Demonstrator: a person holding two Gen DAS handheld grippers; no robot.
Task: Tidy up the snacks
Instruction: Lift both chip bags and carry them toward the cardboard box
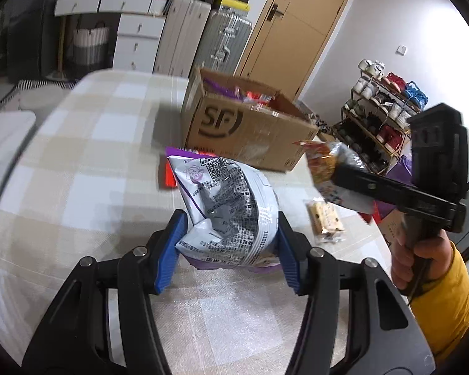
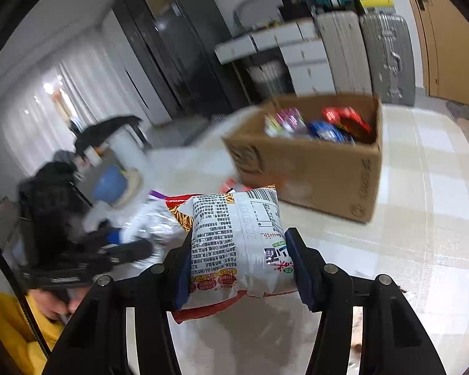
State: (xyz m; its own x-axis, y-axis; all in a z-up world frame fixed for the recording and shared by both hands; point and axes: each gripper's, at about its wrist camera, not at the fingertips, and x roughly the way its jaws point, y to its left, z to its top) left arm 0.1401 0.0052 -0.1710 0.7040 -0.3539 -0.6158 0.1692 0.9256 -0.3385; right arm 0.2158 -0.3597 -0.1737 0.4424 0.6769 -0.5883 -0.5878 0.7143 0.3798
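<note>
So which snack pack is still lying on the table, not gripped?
The small clear biscuit pack, right of the left gripper; the purple-edged bag and noodle-snack bag are both clamped.

Two grippers: left gripper (image 1: 231, 250), right gripper (image 2: 239, 268). Two held snack bags: purple-white bag (image 1: 225, 206), red-white bag (image 2: 234, 243). One cardboard box (image 1: 247, 131) on the table (image 1: 87, 162). One clear biscuit packet (image 1: 325, 218) near the right edge. One red packet (image 1: 171, 175).

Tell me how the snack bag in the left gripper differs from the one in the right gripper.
The left gripper holds a white bag with purple trim, printed with a QR code; the right gripper holds a white bag with red trim, printed with a barcode. The purple bag looks puffier, the red one flatter. Both are clamped between blue pads, their printed backs facing the cameras.
</note>
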